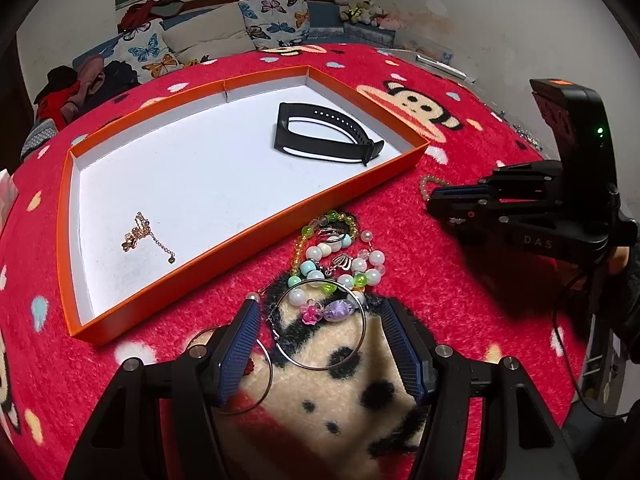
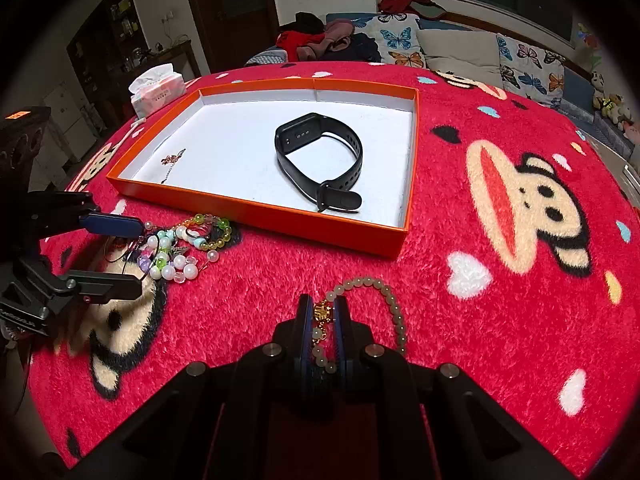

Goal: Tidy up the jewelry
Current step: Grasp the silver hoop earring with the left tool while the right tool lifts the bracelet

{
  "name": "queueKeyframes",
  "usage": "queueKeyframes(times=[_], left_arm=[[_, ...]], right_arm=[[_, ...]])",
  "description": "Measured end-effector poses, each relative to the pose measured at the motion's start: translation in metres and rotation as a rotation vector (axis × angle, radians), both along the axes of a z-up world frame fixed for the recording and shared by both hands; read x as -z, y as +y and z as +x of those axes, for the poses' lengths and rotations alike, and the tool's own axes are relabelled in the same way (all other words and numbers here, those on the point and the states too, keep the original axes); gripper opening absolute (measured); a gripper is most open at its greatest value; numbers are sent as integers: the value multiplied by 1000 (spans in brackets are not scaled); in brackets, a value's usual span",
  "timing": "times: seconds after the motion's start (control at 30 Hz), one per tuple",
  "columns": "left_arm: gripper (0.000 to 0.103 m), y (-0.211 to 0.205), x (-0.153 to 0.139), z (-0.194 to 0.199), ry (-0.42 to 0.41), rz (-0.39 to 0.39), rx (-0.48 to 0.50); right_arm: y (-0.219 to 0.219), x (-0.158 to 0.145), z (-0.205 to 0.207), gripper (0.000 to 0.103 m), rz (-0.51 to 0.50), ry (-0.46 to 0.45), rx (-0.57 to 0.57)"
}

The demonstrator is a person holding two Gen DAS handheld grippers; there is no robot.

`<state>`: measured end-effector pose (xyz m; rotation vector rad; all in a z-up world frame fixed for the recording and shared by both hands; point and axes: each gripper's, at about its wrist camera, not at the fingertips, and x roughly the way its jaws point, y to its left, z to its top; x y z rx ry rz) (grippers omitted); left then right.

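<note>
Left gripper (image 1: 320,344) jaws apart; right gripper (image 2: 322,312) jaws clamped.

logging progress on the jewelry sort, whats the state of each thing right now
orange tray: open, on the red cloth
black band: in tray, buckled
gold chain: in tray
colourful bead pile: outside tray, untouched
pale bead bracelet: outside tray, gripped
left claw: open over pile
right claw: shut on bracelet

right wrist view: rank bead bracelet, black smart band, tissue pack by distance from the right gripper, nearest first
1. Bead bracelet: between the right gripper fingers, on the red cloth.
2. Black smart band: ahead, inside the orange tray.
3. Tissue pack: far left, beyond the tray's back corner.
</note>
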<state>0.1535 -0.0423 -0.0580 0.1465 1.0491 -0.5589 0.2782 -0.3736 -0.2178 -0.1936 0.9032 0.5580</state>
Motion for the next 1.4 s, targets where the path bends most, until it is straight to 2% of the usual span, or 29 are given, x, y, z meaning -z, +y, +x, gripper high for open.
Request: queueKeyframes(times=[0.3,0.47,0.77,1.13,1.4], left_arm=[[66,-3,2,-4,-29,19,32],[56,-3,3,-5,-45,28,26],[56,-1,-7,-9,-73,14,9],[56,13,-43,-11,-128,-31,-56],[56,31,-70,9,-178,-40,-117]], right_arm=[[1,0,0,12,-1,0,-1],[0,-1,-1,12,2,-4,1],[-7,-9,-5,12,30,-15,0],[-21,-53,-6,12,133,-54,3],[-17,-84,7,12,177,-107,-11]])
